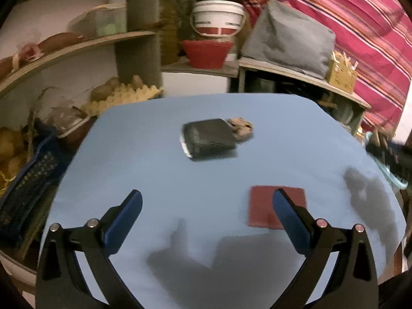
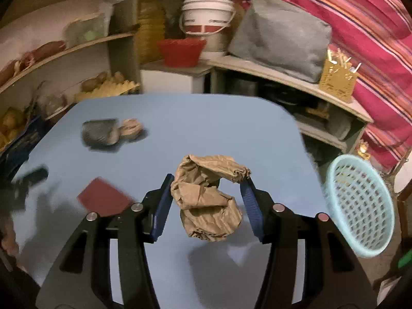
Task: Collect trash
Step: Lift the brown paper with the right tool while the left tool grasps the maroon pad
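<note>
My right gripper [image 2: 207, 179] is shut on a large crumpled brown paper bag [image 2: 206, 200] and holds it above the blue table [image 2: 219, 118]. A light blue plastic basket [image 2: 360, 206] stands off the table's right edge. My left gripper [image 1: 208, 193] hangs open over the table [image 1: 154, 159] with nothing between its fingers. Farther back, a small crumpled brown paper ball [image 1: 242, 127] lies against a dark pouch [image 1: 208, 139]; both also show in the right wrist view, ball [image 2: 131, 127] and pouch [image 2: 100, 132].
A flat red square [image 1: 262, 206] lies on the table behind my left gripper's right finger, and the red square [image 2: 103, 198] also shows in the right wrist view. Cluttered shelves, a white bucket [image 1: 219, 18], a red bowl [image 1: 206, 54] and a striped cloth [image 1: 360, 38] surround the table.
</note>
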